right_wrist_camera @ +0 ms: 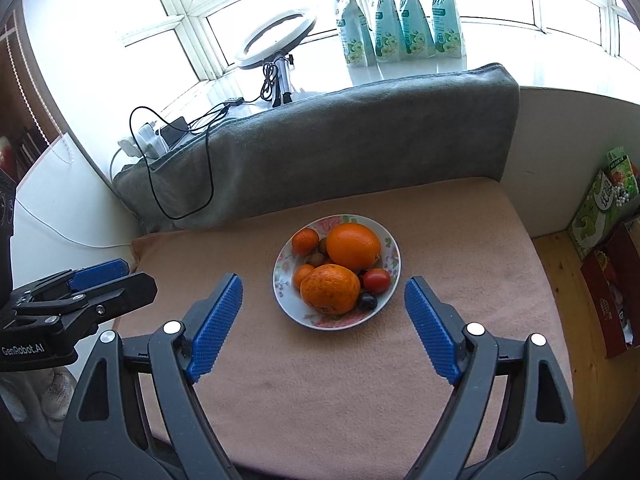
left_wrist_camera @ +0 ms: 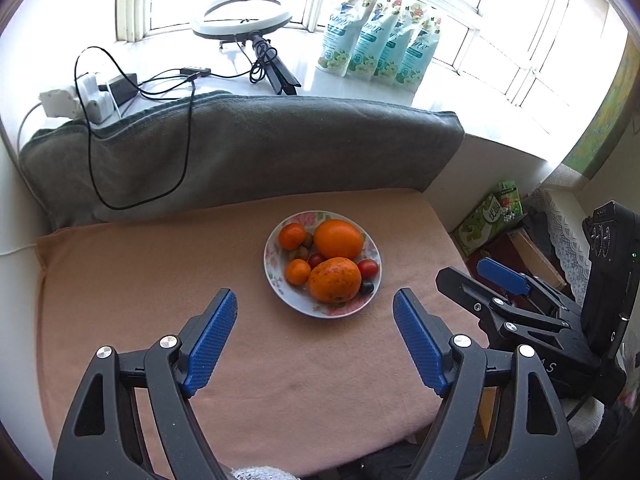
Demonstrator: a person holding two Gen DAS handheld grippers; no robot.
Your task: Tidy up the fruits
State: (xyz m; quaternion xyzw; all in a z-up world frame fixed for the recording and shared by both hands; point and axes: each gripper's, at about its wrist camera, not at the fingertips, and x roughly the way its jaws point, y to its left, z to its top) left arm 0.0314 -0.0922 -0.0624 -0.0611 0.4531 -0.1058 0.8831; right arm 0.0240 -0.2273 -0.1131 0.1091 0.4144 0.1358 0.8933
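A flowered plate [left_wrist_camera: 276, 276] [right_wrist_camera: 390, 248] sits mid-cushion and holds the fruit: two large oranges [left_wrist_camera: 338, 238] [right_wrist_camera: 353, 245], a speckled one [left_wrist_camera: 334, 280] [right_wrist_camera: 330, 289] nearest me, two small mandarins [left_wrist_camera: 292, 236] [right_wrist_camera: 305, 241], red tomatoes [left_wrist_camera: 368, 268] [right_wrist_camera: 376, 280], a dark grape [left_wrist_camera: 366, 288] [right_wrist_camera: 367, 302] and brownish small fruits between them. My left gripper [left_wrist_camera: 315, 306] hangs open short of the plate, nothing between its blue pads. My right gripper [right_wrist_camera: 323, 292] is open too, with the plate's near edge seen between its fingertips. Each gripper shows at the edge of the other's view.
The plate rests on a pink cushion [left_wrist_camera: 160, 280] [right_wrist_camera: 460, 232] backed by a grey bolster [left_wrist_camera: 260, 144] [right_wrist_camera: 340, 132]. On the sill behind stand a ring light [left_wrist_camera: 244, 20] [right_wrist_camera: 276, 36], chargers with cables [left_wrist_camera: 100, 92], and refill pouches [left_wrist_camera: 380, 36] [right_wrist_camera: 400, 16]. Boxes [left_wrist_camera: 488, 220] [right_wrist_camera: 600, 208] stand on the right.
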